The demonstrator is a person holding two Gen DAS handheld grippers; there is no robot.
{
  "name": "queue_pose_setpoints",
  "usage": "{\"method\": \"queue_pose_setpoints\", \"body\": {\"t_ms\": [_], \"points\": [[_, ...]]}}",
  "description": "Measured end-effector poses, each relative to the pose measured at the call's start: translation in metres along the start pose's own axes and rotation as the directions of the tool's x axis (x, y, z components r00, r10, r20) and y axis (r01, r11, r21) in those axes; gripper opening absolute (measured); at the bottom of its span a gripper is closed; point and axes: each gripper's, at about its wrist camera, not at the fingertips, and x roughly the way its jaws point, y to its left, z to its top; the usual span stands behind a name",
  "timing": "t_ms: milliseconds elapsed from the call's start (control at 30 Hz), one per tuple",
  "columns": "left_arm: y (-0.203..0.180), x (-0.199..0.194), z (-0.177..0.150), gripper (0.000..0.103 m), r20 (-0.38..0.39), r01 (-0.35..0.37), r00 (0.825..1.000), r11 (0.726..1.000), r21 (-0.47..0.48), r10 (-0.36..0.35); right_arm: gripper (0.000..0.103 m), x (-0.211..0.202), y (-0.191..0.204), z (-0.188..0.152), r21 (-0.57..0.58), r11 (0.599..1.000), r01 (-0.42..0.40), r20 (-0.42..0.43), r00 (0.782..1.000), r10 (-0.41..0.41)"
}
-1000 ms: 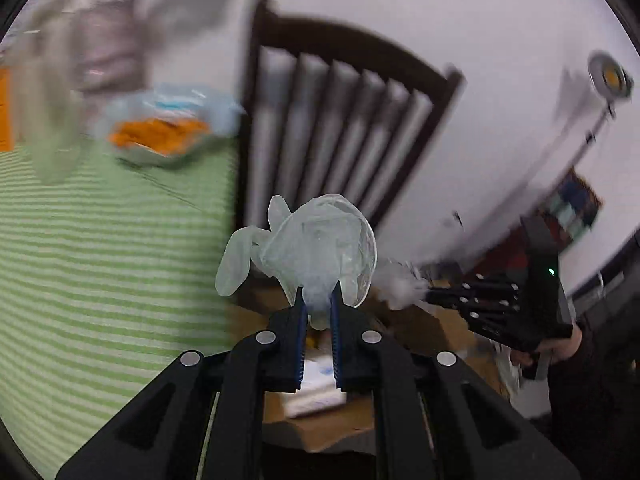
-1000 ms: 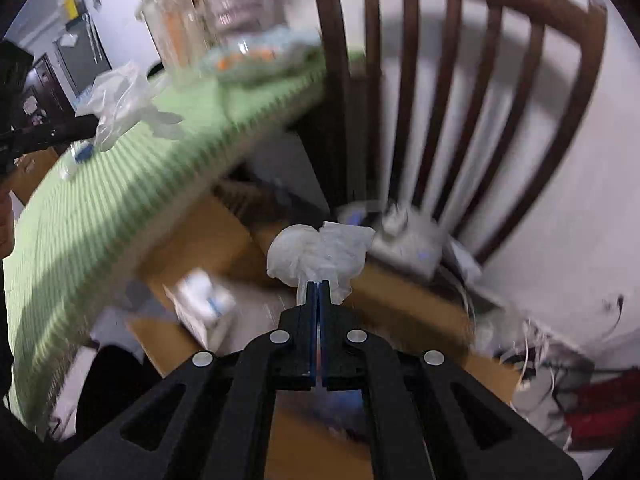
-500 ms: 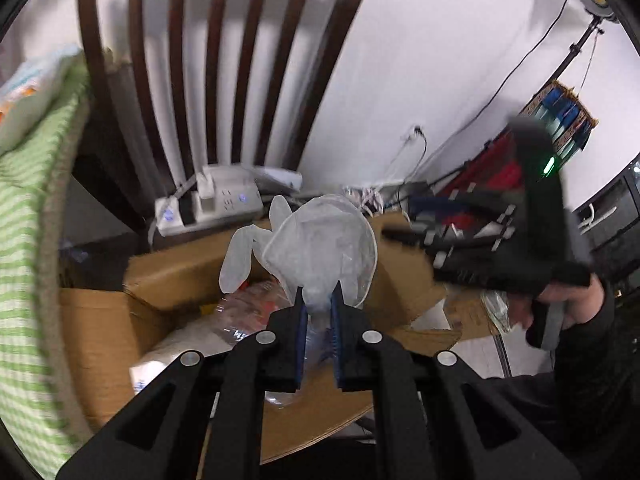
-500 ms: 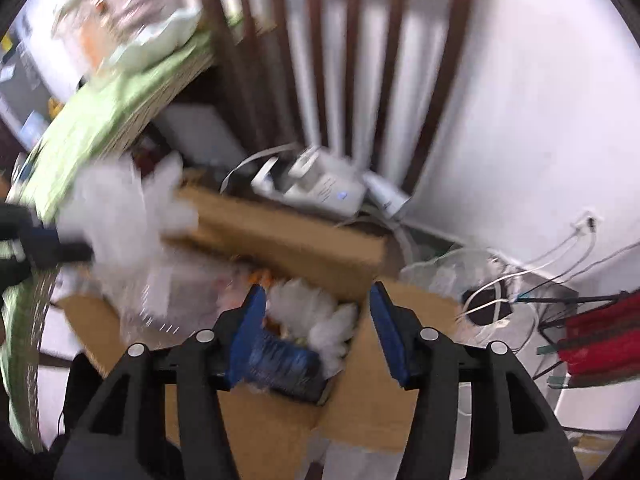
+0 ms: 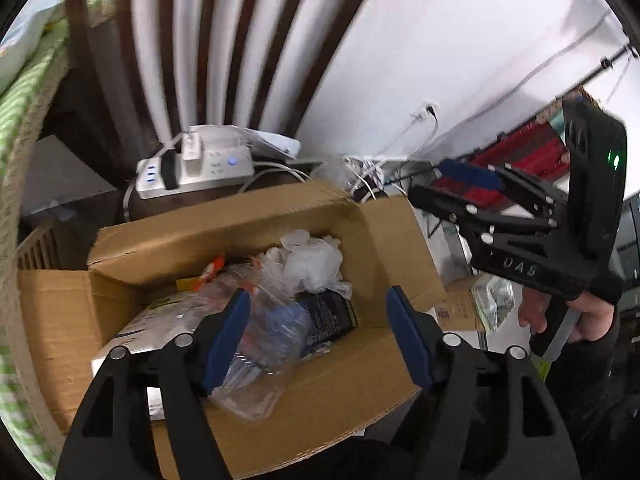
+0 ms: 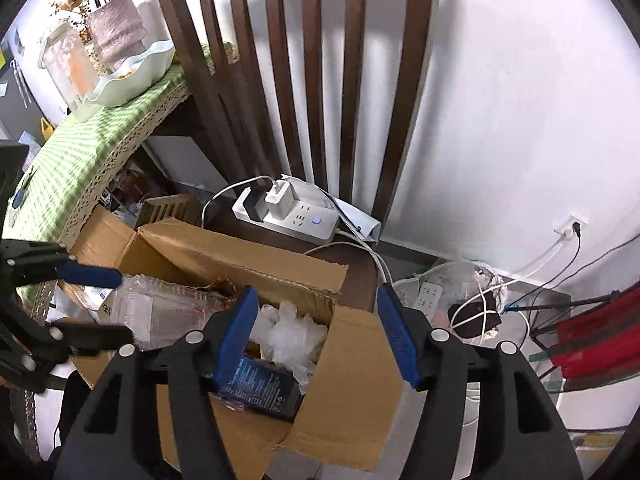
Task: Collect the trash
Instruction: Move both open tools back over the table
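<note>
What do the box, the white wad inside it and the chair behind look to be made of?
Box: brown corrugated cardboard, matte, with creased flaps and raw torn edges. White wad: probably thin crinkled plastic film, translucent and slightly glossy, though it could be tissue. Chair: dark-stained wood, with smooth slats and a slight sheen.

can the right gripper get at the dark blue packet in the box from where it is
Probably yes: the right gripper hangs open above the cardboard box, whose flaps are open, and the dark blue packet lies uncovered on top.

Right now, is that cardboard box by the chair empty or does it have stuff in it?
It has stuff in it. The cardboard box stands open, holding crumpled white plastic, clear plastic packaging and a dark carton.
</note>
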Motion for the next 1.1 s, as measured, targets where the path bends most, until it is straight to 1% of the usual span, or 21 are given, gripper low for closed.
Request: {"method": "queue_pose_setpoints", "body": {"t_ms": [67,200,300,367,433,467,600,667,700,733,767,800,833,867,900,933,967,1000,1033,1067,1100], "points": [[0.009,-0.009,-0.001,0.069,0.023,-0.01,1.0,1.0,-0.027,0.011,0.06,0.001,0.005,0.003,-0.014,1.0,-0.014,0.003,1.0,0.014],[0.022,-0.027,-0.001,0.07,0.05,-0.053,0.997,0.995,-0.087,0.058,0.06,0.003,0.018,0.01,-0.042,0.998,-0.038,0.017,0.999,0.038],[0.032,-0.057,-0.005,0.07,0.124,-0.082,0.988,0.992,-0.099,0.094,0.06,-0.003,0.032,0.021,-0.07,0.996,-0.053,0.059,0.997,0.057],[0.039,-0.081,-0.008,0.071,0.192,-0.109,0.973,0.989,-0.102,0.127,0.062,-0.008,0.042,0.03,-0.085,0.995,-0.055,0.1,0.993,0.063],[0.053,-0.109,-0.015,0.077,0.264,-0.166,0.944,0.977,-0.133,0.196,0.063,-0.013,0.054,0.039,-0.1,0.993,-0.061,0.133,0.988,0.074],[0.064,-0.126,-0.022,0.078,0.302,-0.197,0.923,0.967,-0.16,0.238,0.063,-0.016,0.063,0.046,-0.11,0.992,-0.063,0.161,0.984,0.08],[0.102,-0.177,-0.046,0.081,0.363,-0.272,0.865,0.932,-0.238,0.345,0.067,-0.024,0.108,0.068,-0.158,0.982,-0.101,0.239,0.961,0.137],[0.128,-0.207,-0.065,0.085,0.371,-0.335,0.822,0.893,-0.3,0.433,0.068,-0.026,0.141,0.081,-0.2,0.97,-0.136,0.261,0.947,0.187],[0.138,-0.217,-0.073,0.086,0.37,-0.355,0.805,0.875,-0.328,0.465,0.068,-0.026,0.16,0.087,-0.226,0.962,-0.157,0.268,0.939,0.216],[0.154,-0.233,-0.087,0.086,0.369,-0.374,0.781,0.85,-0.371,0.504,0.069,-0.026,0.174,0.092,-0.246,0.954,-0.171,0.27,0.933,0.237],[0.166,-0.248,-0.099,0.086,0.368,-0.38,0.766,0.832,-0.404,0.528,0.07,-0.025,0.197,0.099,-0.282,0.939,-0.194,0.267,0.925,0.271],[0.182,-0.264,-0.114,0.086,0.36,-0.385,0.749,0.808,-0.446,0.556,0.071,-0.023,0.219,0.104,-0.316,0.925,-0.209,0.264,0.918,0.297],[0.195,-0.274,-0.125,0.087,0.348,-0.391,0.738,0.786,-0.478,0.578,0.071,-0.021,0.248,0.11,-0.357,0.906,-0.226,0.259,0.908,0.328],[0.216,-0.289,-0.143,0.087,0.322,-0.403,0.719,0.748,-0.528,0.615,0.071,-0.02,0.265,0.112,-0.381,0.893,-0.24,0.251,0.903,0.349],[0.23,-0.296,-0.153,0.088,0.301,-0.41,0.711,0.722,-0.557,0.636,0.071,-0.019,0.286,0.115,-0.409,0.876,-0.258,0.24,0.895,0.375],[0.248,-0.305,-0.167,0.089,0.267,-0.418,0.702,0.686,-0.596,0.66,0.071,-0.016,0.315,0.118,-0.44,0.853,-0.28,0.225,0.886,0.406],[0.269,-0.313,-0.185,0.089,0.215,-0.431,0.694,0.636,-0.641,0.687,0.071,-0.014,0.334,0.118,-0.46,0.837,-0.294,0.212,0.88,0.426],[0.285,-0.317,-0.197,0.089,0.185,-0.435,0.692,0.607,-0.665,0.698,0.071,-0.012,0.354,0.117,-0.48,0.821,-0.31,0.197,0.874,0.445],[0.302,-0.319,-0.209,0.089,0.163,-0.429,0.692,0.582,-0.691,0.703,0.071,-0.01,0.372,0.116,-0.5,0.802,-0.326,0.183,0.866,0.466],[0.319,-0.321,-0.22,0.088,0.152,-0.41,0.701,0.568,-0.713,0.697,0.071,-0.009,0.393,0.114,-0.521,0.781,-0.344,0.167,0.856,0.488],[0.334,-0.319,-0.226,0.087,0.148,-0.391,0.714,0.565,-0.726,0.685,0.071,-0.008,0.409,0.111,-0.538,0.763,-0.358,0.152,0.849,0.506]]}}
